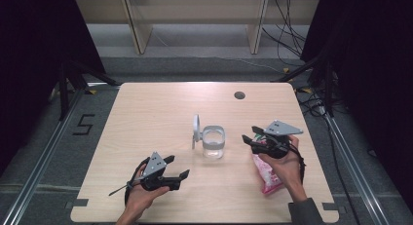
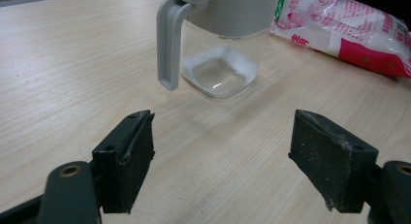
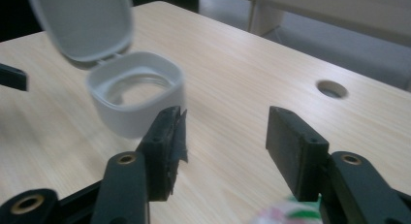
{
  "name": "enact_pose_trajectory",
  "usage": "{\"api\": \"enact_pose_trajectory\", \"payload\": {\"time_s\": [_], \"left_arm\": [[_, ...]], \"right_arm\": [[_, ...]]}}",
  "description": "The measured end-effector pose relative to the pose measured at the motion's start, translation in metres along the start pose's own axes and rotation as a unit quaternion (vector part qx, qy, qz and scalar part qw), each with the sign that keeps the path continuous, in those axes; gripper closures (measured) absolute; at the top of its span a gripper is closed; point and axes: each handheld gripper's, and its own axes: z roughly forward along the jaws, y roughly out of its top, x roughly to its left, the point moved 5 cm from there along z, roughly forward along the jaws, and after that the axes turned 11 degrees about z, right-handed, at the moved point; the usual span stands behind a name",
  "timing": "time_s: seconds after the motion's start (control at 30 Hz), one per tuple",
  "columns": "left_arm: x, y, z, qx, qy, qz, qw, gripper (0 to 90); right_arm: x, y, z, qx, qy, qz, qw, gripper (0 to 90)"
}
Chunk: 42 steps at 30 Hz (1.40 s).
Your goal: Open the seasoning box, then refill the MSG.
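Note:
A clear jar (image 1: 213, 141) with a pale grey collar stands at the table's middle, its flip lid (image 1: 196, 130) swung up on the left side. A pink and white bag (image 1: 268, 174) lies flat at the right, partly under the person's right hand. My right gripper (image 1: 250, 134) hovers just right of the jar, jaws open and nothing between them; its own view has the jar's open mouth (image 3: 135, 95) and the lid (image 3: 82, 23) close ahead on the left. My left gripper (image 1: 178, 166) rests open near the front left, facing the jar (image 2: 220, 73) and the bag (image 2: 349, 30).
A round cable hole (image 1: 239, 95) sits in the tabletop (image 1: 146, 118) at the far right. Wooden shelving legs and cables lie on the floor beyond the table. Bare wood stretches left of the jar and along the far half.

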Motion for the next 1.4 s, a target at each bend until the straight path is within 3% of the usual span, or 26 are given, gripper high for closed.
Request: {"api": "enact_pose_trajectory", "payload": {"time_s": [0.17, 0.2, 0.23, 0.3, 0.47, 0.6, 0.7, 0.77, 0.8, 0.93, 0.97, 1.03, 1.1, 1.17, 1.27, 1.4], "left_arm": [[0.0, -0.002, -0.001, 0.014, 0.007, -0.007, 0.9999, 23.4], [0.002, -0.002, 0.0, 0.013, 0.004, 0.01, 0.9999, 23.4], [0.0, -0.002, 0.0, 0.013, 0.004, -0.001, 0.9999, 23.4], [-0.001, -0.002, 0.0, 0.009, 0.006, -0.006, 0.9999, 23.5], [0.0, -0.002, 0.0, 0.007, 0.007, -0.009, 0.9999, 23.9], [-0.001, -0.002, 0.0, 0.01, 0.006, -0.003, 0.9999, 24.4], [-0.001, -0.002, 0.0, 0.012, 0.003, 0.001, 0.9999, 24.8], [-0.001, -0.002, 0.001, 0.012, 0.002, -0.002, 0.9999, 24.7], [-0.001, -0.002, 0.001, 0.011, 0.001, -0.003, 0.9999, 24.6], [0.001, -0.001, 0.002, 0.008, 0.0, -0.011, 0.9999, 24.5], [0.001, -0.001, 0.002, 0.009, 0.0, -0.012, 0.9999, 24.5], [0.001, -0.001, 0.002, 0.007, 0.001, -0.013, 0.9999, 24.4], [0.001, -0.002, 0.002, 0.012, 0.003, -0.011, 0.9999, 24.4], [-0.001, -0.001, 0.002, 0.011, 0.001, -0.011, 0.9999, 24.5], [-0.002, -0.001, 0.002, 0.014, -0.003, -0.004, 0.9999, 24.5], [-0.001, -0.001, 0.003, 0.01, -0.001, -0.012, 0.9999, 24.5]], "right_arm": [[-0.026, -0.01, -0.013, 0.008, -0.025, 0.022, 0.9994, 45.0], [-0.032, -0.012, -0.014, 0.004, -0.027, 0.02, 0.9994, 44.7], [-0.035, -0.016, -0.018, 0.016, -0.036, 0.035, 0.9986, 44.3], [-0.04, -0.019, -0.019, 0.01, -0.044, 0.037, 0.9983, 44.3], [-0.053, -0.029, -0.025, 0.017, -0.059, 0.052, 0.9967, 43.6], [-0.064, -0.034, -0.029, 0.02, -0.077, 0.048, 0.9957, 42.7], [-0.068, -0.038, -0.03, 0.024, -0.088, 0.066, 0.9936, 41.0], [-0.074, -0.039, -0.03, 0.026, -0.086, 0.056, 0.9944, 40.0], [-0.072, -0.041, -0.03, 0.029, -0.086, 0.076, 0.993, 39.5], [-0.081, -0.046, -0.027, 0.04, -0.09, 0.058, 0.9935, 38.5], [-0.079, -0.048, -0.026, 0.046, -0.089, 0.079, 0.9919, 37.8], [-0.085, -0.049, -0.025, 0.045, -0.091, 0.068, 0.9925, 37.6], [-0.086, -0.052, -0.025, 0.053, -0.085, 0.079, 0.9919, 37.5], [-0.088, -0.053, -0.025, 0.051, -0.098, 0.083, 0.9903, 37.5], [-0.092, -0.054, -0.025, 0.058, -0.096, 0.08, 0.9906, 37.6], [-0.095, -0.054, -0.024, 0.055, -0.093, 0.081, 0.9908, 37.8]]}}
